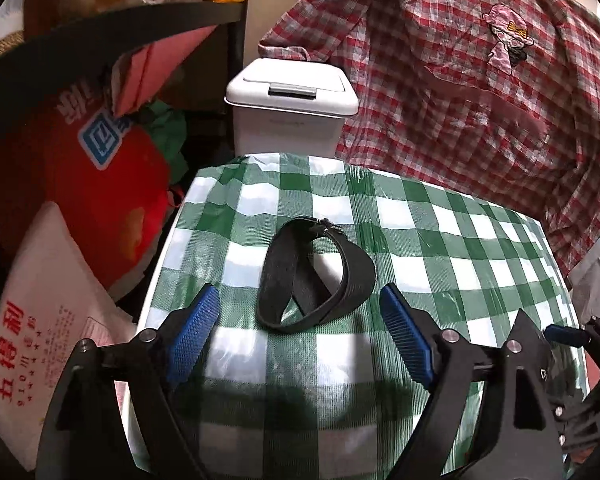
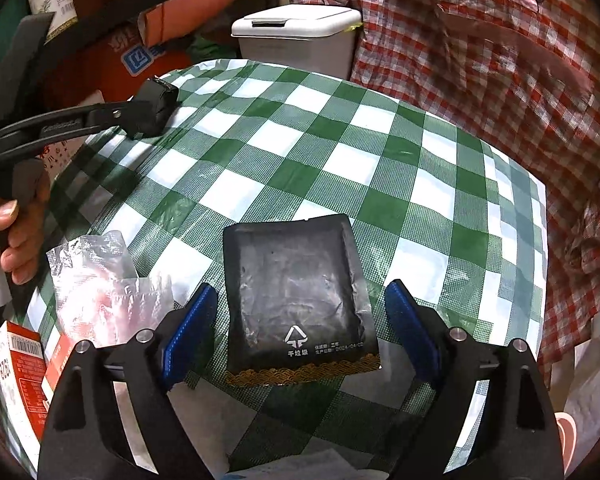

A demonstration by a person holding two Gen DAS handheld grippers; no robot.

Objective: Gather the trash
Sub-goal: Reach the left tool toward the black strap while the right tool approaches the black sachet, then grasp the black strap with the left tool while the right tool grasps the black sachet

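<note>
A black elastic band, twisted into a loop, lies on the green-and-white checked tablecloth. My left gripper stands open just short of it, blue pads on either side of its near end and clear of it. In the right wrist view a flat black foil packet lies on the same cloth. My right gripper is open around the packet's near half, with gaps on both sides. A white lidded trash bin stands beyond the table's far edge, lid down.
A crumpled clear wrapper and a red-and-white carton lie at the table's left front. A hand holds the left tool. A red plaid shirt hangs at the right, and a dark shelf with red bags stands at the left.
</note>
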